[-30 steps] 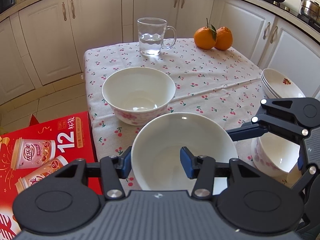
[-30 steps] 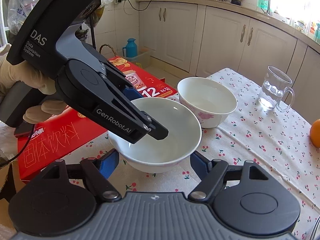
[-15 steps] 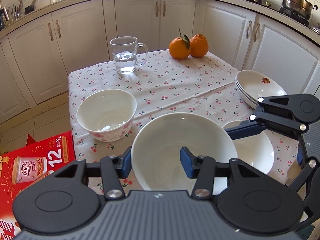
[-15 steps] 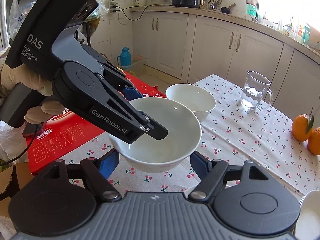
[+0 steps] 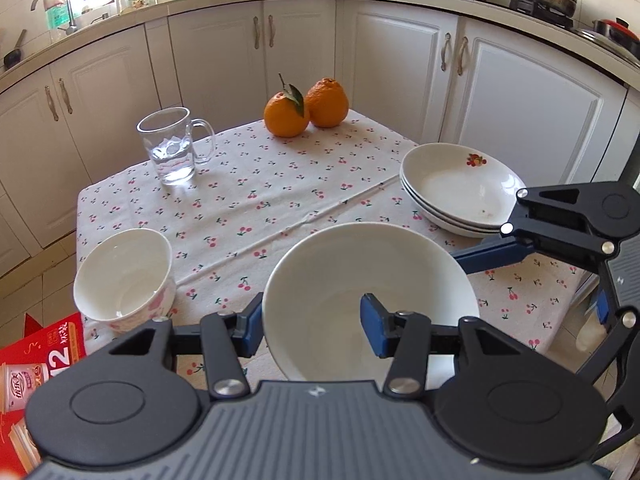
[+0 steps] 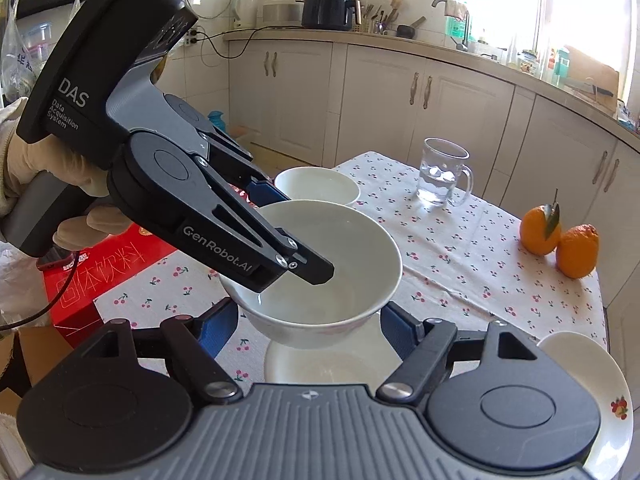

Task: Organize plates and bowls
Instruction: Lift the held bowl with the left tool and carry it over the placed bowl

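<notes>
A plain white bowl (image 5: 360, 268) hangs above the cherry-print tablecloth (image 5: 280, 200). My left gripper (image 5: 312, 326) is shut on its near rim, one pad inside and one outside. My right gripper (image 6: 308, 324) is shut on the same bowl (image 6: 352, 248), its blue pads pressing the lower sides. Directly under the held bowl sits another white bowl (image 6: 320, 366), hidden in the left wrist view. A smaller pink-flowered bowl (image 5: 124, 276) stands near the table's left edge. A stack of three shallow plates (image 5: 460, 192) lies at the right edge.
A glass mug (image 5: 172, 148) with water and two oranges (image 5: 304, 110) stand at the far side of the table. A red drinks box (image 5: 36, 360) sits on the floor by the table's left corner. White cabinets surround the table. A gloved hand (image 6: 52, 184) holds the left gripper.
Both grippers have carried the white bowl to the right across the table and slightly upward. The flowered bowl has slid away to the left; the plate stack and the second bowl have come close.
</notes>
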